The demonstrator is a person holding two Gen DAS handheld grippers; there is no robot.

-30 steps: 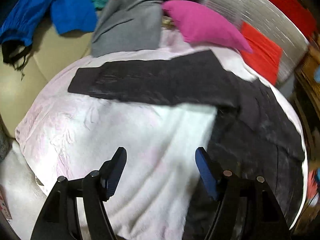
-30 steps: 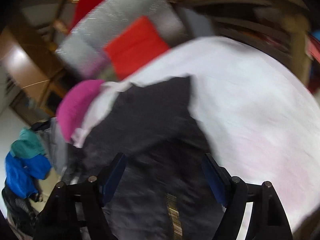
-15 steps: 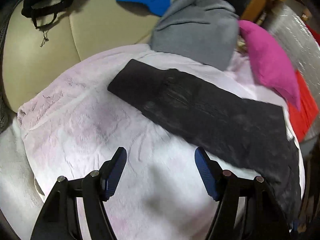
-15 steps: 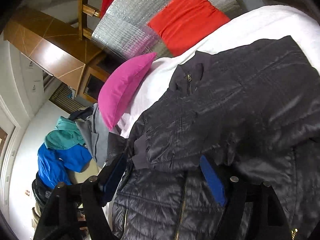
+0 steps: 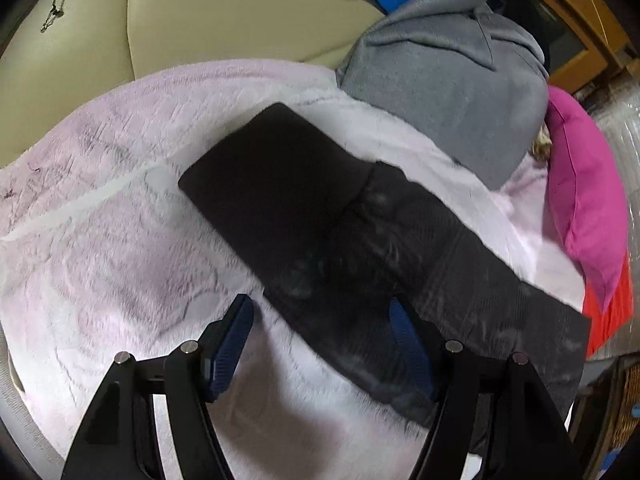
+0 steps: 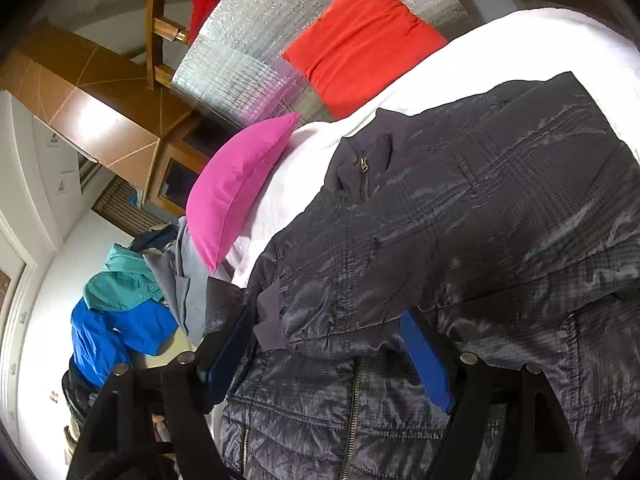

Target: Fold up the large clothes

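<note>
Closer now than half a second ago, the left gripper (image 5: 320, 322) hangs with jaws spread over the black jacket's sleeve (image 5: 320, 216), which runs between and ahead of them across the pale blanket (image 5: 100, 248). The right gripper (image 6: 326, 336), jaws likewise apart, straddles the folded-over cuff (image 6: 270, 320) on the shiny quilted jacket (image 6: 460, 240).

No readable text, labels, brands or numbers in either view; the dark jacket (image 6: 460, 248) possibly carries a marking, but blur hides any such detail.
</note>
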